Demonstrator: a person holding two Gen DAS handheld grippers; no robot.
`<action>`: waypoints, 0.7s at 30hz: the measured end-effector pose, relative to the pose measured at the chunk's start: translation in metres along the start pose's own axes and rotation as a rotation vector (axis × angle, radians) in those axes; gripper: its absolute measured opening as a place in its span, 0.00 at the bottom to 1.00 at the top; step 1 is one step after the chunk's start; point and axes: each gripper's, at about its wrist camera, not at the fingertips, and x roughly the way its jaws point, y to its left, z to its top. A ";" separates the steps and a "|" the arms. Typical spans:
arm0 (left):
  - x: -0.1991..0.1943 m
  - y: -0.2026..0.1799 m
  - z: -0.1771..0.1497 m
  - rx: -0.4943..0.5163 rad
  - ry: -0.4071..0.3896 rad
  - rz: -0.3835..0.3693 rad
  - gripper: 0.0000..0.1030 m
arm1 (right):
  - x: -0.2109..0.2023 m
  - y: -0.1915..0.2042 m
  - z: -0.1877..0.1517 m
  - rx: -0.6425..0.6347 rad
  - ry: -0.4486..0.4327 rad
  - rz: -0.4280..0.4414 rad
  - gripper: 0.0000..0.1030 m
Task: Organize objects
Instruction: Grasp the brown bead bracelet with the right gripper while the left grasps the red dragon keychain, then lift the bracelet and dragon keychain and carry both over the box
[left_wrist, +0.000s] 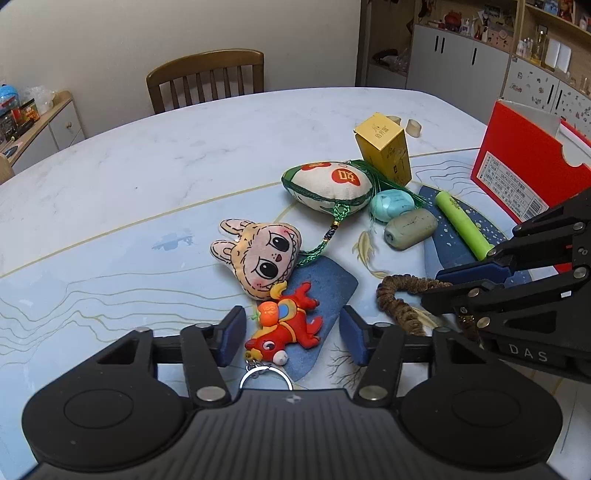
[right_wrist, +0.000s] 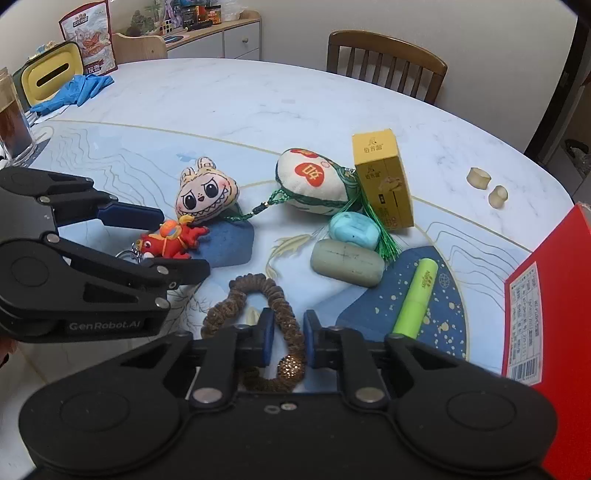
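A red rubber fish keychain (left_wrist: 284, 328) lies on a blue patch of the table mat. It sits between the fingers of my left gripper (left_wrist: 293, 332). The jaws stand a little wider than the toy, and a strip of mat shows by the right pad, so the gripper is open. The right wrist view shows this gripper (right_wrist: 184, 242) from the side around the keychain (right_wrist: 170, 240). My right gripper (right_wrist: 289, 339) is shut on one strand of a brown bead bracelet (right_wrist: 258, 291) near its gold bead. The left wrist view has that gripper (left_wrist: 432, 288) at the right.
Beyond the two grippers lie a bunny-face plush (left_wrist: 258, 254), a green-corded sachet (left_wrist: 328, 184), a yellow box (left_wrist: 386, 147), a teal soap (left_wrist: 391, 205), a grey-green soap (left_wrist: 410, 229) and a green tube (left_wrist: 461, 225). A red box (right_wrist: 546, 295) stands at the right edge, and a wooden chair (left_wrist: 207, 81) behind the table.
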 end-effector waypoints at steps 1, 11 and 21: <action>-0.001 0.000 0.000 0.003 0.002 0.000 0.45 | 0.000 0.000 0.000 0.001 0.002 0.000 0.11; -0.009 -0.003 0.001 -0.040 0.030 -0.034 0.38 | -0.020 -0.011 -0.005 0.104 -0.008 0.066 0.07; -0.045 -0.012 0.012 -0.100 0.023 -0.084 0.37 | -0.070 -0.038 -0.009 0.238 -0.066 0.132 0.07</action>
